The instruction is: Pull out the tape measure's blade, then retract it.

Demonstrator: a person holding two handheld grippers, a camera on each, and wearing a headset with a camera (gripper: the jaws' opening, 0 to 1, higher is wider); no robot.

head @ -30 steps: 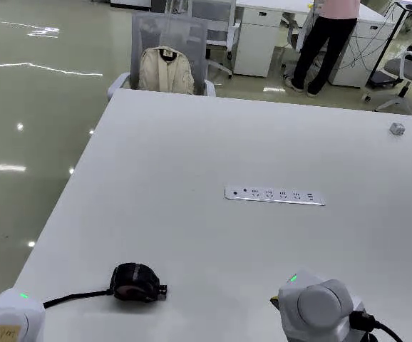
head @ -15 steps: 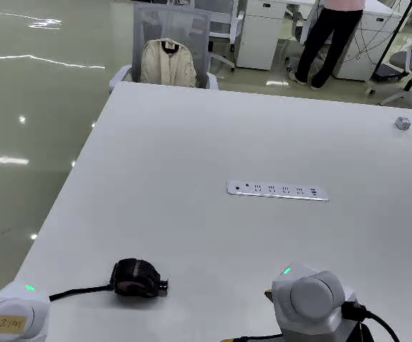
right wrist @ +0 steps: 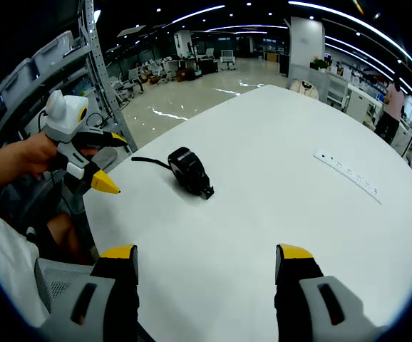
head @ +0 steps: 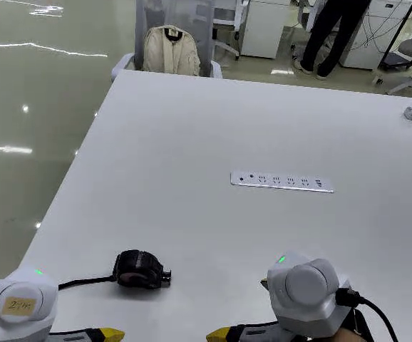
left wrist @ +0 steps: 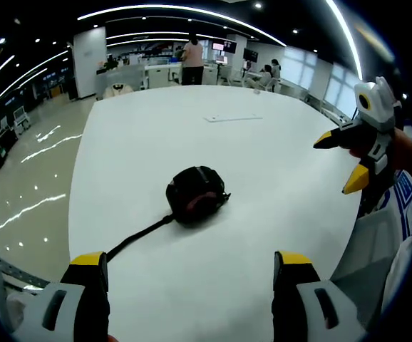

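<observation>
— Head view first: how far along?
— Nothing begun, I judge. The black round-cased tape measure (head: pixel 142 269) lies at lower left on the white tabletop (head: pixel 192 142). Its blade is fully inside and its thin black cord (head: pixel 85 282) trails left.
— Left gripper view?
— The left gripper (left wrist: pixel 189 260) holds its yellow-tipped jaws wide apart, empty. The tape measure sits at centre, well ahead of them. The right gripper (left wrist: pixel 341 164) enters at the right edge, jaws parted too.
— Right gripper view?
— Its own jaws are spread wide, holding nothing; the tape measure is upper left of centre.
— Against the earlier frame?
— The camera tipped down; the tape measure hasn't shifted. Both pull and retract remain.
</observation>
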